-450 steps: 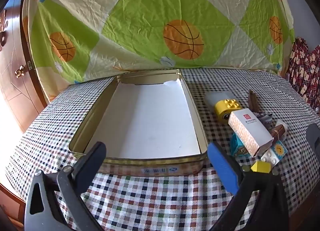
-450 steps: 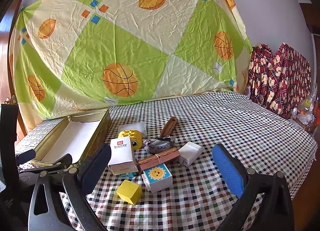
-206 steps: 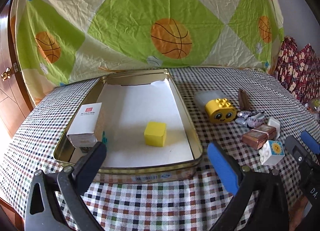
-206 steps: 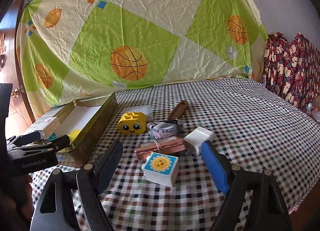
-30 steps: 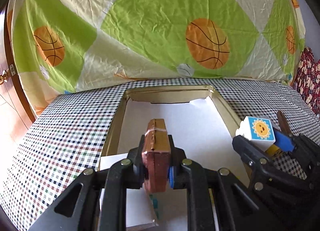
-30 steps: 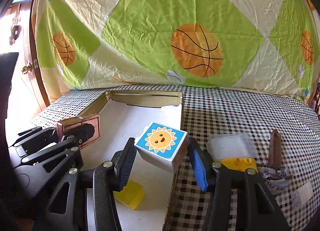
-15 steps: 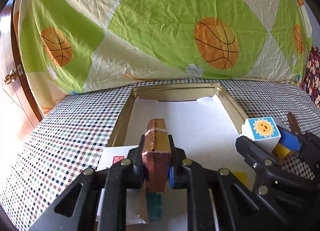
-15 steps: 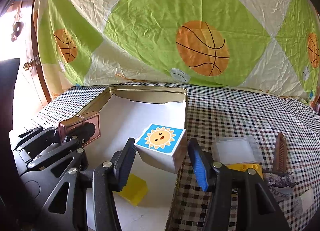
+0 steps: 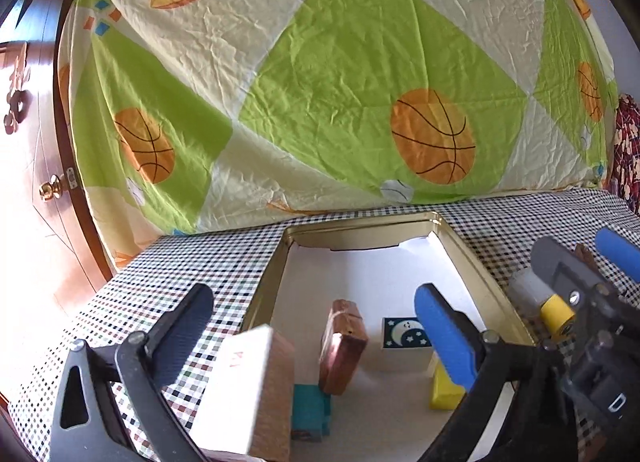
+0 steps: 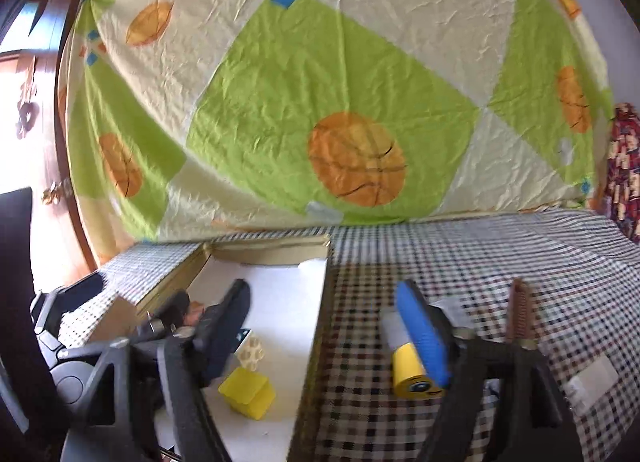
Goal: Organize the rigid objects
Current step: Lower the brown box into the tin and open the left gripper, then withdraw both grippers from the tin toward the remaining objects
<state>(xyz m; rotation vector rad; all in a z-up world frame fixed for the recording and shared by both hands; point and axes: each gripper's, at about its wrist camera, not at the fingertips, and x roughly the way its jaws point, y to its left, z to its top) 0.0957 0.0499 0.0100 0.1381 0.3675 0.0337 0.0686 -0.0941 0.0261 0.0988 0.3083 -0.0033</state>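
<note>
Both pairs of jaws stand wide apart and hold nothing: the left gripper and the right gripper hover over the gold tin. Inside the tin lie the brown case, tilted on edge, a moon-faced block, a yellow cube, a teal block and a white carton. Beside the tin, on the checked surface, rest a yellow smiley brick and a comb.

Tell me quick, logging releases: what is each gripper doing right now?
Left gripper: open, holding nothing.
Right gripper: open, holding nothing.
</note>
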